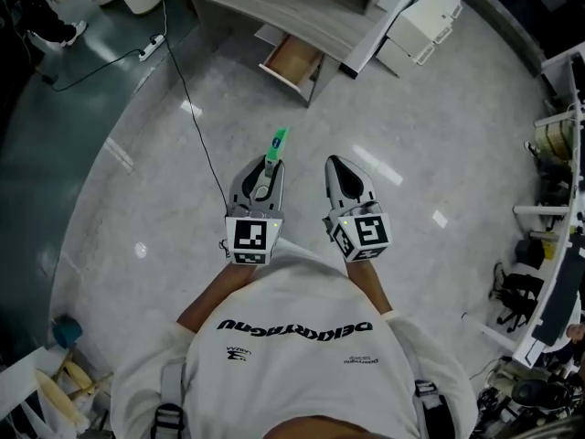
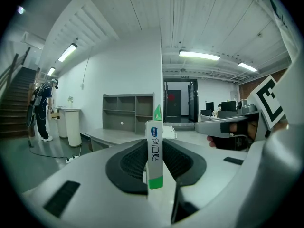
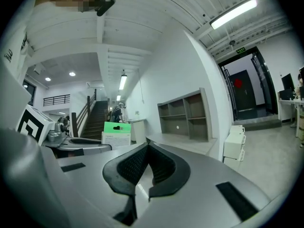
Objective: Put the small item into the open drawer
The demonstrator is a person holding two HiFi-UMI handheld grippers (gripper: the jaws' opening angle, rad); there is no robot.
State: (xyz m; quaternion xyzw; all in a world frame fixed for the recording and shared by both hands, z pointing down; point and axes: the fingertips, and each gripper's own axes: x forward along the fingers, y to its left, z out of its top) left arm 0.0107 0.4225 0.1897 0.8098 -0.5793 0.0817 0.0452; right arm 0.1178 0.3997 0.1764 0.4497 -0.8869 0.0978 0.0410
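1. Small box (image 2: 155, 156) is showing white, with green ends and a blue label.
2. Left gripper (image 1: 267, 167) and right gripper (image 1: 343, 167) are showing grey shells, black ribbed pads and black-and-white square markers.
3. Drawer (image 1: 294, 59) is showing tan wood inside.
4. Floor (image 1: 439, 135) is showing pale grey marbling.
5. Shirt (image 1: 302, 364) is showing white with black lettering.

Glossy stone floor (image 1: 402, 144), wooden drawer (image 1: 294, 59)

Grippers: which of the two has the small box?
The left gripper: a green-and-white small box is clamped between its jaws. The right gripper is shut and empty.
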